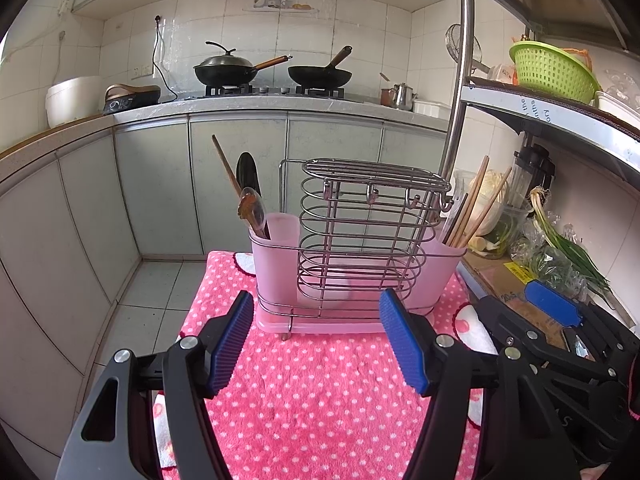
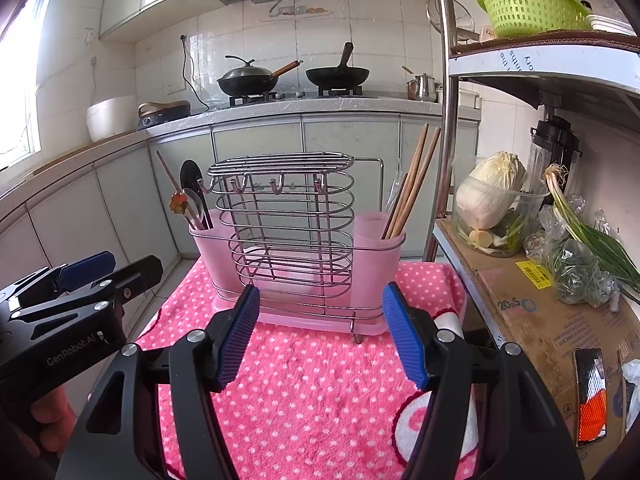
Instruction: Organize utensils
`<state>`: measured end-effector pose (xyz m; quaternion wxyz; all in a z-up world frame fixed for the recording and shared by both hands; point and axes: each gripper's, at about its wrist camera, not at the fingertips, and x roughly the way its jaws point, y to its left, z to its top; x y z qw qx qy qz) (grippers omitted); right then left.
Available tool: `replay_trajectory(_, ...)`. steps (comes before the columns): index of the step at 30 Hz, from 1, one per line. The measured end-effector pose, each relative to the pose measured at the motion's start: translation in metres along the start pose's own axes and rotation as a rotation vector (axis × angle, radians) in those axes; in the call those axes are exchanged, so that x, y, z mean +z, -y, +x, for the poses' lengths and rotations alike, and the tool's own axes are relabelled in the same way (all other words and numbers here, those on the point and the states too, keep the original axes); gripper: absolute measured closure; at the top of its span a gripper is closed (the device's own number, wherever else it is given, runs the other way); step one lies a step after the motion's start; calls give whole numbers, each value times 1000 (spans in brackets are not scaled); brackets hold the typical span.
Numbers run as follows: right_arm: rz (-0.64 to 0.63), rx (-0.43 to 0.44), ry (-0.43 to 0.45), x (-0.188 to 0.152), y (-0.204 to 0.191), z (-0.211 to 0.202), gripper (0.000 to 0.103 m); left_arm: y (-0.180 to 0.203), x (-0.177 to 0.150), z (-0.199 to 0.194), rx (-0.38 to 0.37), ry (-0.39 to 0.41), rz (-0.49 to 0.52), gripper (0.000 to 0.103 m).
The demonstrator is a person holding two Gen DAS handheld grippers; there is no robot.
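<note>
Chopsticks (image 2: 412, 184) in right pink cup (image 2: 378, 240); spoons (image 2: 196, 208) in left.

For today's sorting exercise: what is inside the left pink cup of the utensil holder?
In the left pink cup stand a black spoon, a clear spoon and a thin wooden stick. The frosted wall hides their lower ends.

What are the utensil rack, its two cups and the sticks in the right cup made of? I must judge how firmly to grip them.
The rack looks like bare shiny metal wire: thin bent rods with bright highlights. The cups seem frosted pink plastic, since contents show faintly through. The chopsticks look like wood or bamboo: matte brown, unpainted.
</note>
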<state>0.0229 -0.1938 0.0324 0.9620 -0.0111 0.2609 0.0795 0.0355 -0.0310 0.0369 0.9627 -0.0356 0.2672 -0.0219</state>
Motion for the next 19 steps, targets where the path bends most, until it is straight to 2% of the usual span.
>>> replay_trajectory(19, -2, 0, -15, -1, 0, 10, 39, -7, -3, 14, -2, -27, -19, 38)
